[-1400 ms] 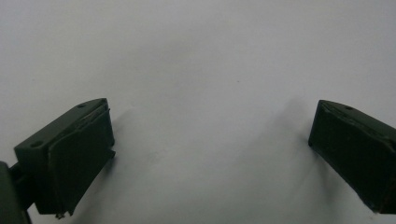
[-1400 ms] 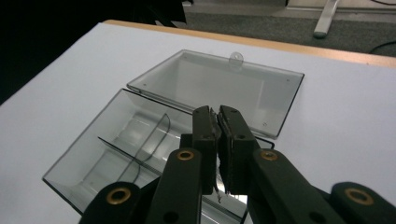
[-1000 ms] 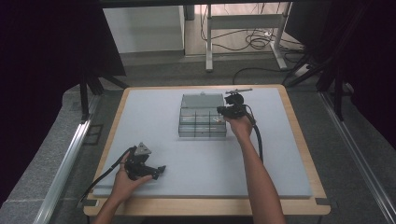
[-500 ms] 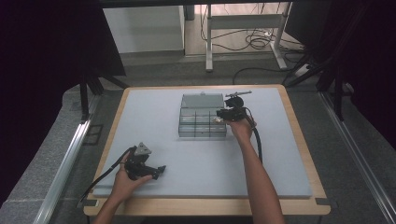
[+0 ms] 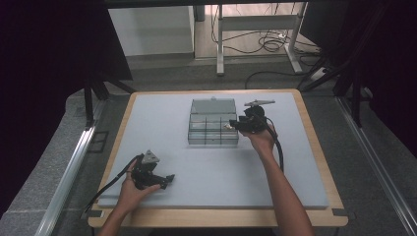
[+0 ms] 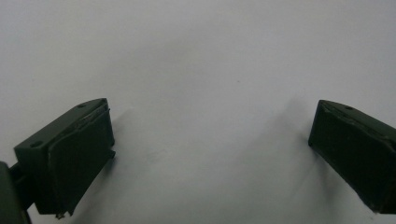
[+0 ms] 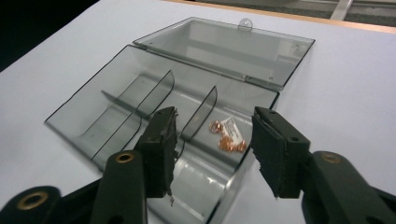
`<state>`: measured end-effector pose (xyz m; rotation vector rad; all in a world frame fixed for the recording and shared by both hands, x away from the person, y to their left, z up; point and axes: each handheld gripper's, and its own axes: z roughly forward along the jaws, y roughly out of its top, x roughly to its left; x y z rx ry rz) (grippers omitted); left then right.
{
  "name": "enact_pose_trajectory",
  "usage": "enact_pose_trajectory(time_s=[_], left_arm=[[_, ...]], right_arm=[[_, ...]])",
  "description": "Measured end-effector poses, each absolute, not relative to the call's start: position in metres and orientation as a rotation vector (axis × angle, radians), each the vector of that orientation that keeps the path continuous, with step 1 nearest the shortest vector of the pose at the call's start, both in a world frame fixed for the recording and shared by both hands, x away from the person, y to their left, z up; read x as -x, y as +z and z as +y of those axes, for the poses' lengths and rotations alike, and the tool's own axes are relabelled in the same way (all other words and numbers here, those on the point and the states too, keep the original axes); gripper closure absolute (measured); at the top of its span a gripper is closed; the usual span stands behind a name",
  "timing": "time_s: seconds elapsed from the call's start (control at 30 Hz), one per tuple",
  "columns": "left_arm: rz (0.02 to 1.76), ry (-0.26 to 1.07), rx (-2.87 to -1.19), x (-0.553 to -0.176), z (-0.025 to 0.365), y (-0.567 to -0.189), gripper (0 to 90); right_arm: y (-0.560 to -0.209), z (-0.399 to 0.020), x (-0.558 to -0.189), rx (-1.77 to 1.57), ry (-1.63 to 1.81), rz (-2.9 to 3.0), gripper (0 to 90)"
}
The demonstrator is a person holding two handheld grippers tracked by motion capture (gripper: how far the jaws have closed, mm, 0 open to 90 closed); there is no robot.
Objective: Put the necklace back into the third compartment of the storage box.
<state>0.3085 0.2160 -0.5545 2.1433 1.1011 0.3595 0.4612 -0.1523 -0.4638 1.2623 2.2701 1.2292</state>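
A clear grey compartment box (image 5: 212, 129) lies on the white mat with its lid (image 5: 213, 105) folded flat behind it. In the right gripper view the box (image 7: 140, 100) shows curved dividers, and small copper-coloured rings with a white tag (image 7: 227, 138) sit in its near right compartment. My right gripper (image 5: 235, 126) (image 7: 212, 140) is open at the box's right side, its jaws standing just over that compartment with nothing between them. My left gripper (image 5: 167, 181) (image 6: 210, 149) rests open on the bare mat near the front left, far from the box.
The white mat (image 5: 162, 118) covers a wooden-edged table (image 5: 314, 132). A cable (image 5: 278, 147) trails from the right gripper along the forearm. Beyond the table are a desk frame (image 5: 255, 22), floor cables (image 5: 270, 44) and a metal rail (image 5: 64, 172) at the left.
The right gripper has shifted slightly at the box's right side. The left gripper has not moved.
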Motion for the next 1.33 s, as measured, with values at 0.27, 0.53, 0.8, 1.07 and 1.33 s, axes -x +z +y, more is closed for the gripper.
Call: enact_pose_trajectory(time_s=[0.27, 0.53, 0.8, 1.07, 1.33], left_arm=[[1.101, 0.359, -2.143, -0.308, 0.216, -0.554, 0.0], [1.101, 0.36, -2.143, -0.308, 0.216, -0.554, 0.0], [1.1, 0.361, -2.143, -0.308, 0.216, -0.555, 0.0], [1.1, 0.362, -2.143, -0.308, 0.216, -0.555, 0.0], [1.1, 0.361, -2.143, -0.308, 0.216, -0.555, 0.0]], right_arm=[[-0.459, -0.175, -0.42, -1.182, 1.246, 2.311, 37.9], [-0.458, -0.214, -0.369, -1.138, 1.272, 2.301, 34.8], [-0.474, -0.244, -0.343, -1.15, 1.248, 2.295, 32.4], [-0.494, -0.258, -0.331, -1.184, 1.178, 2.303, 31.2], [-0.504, -0.25, -0.334, -1.128, 1.13, 2.314, 29.9]])
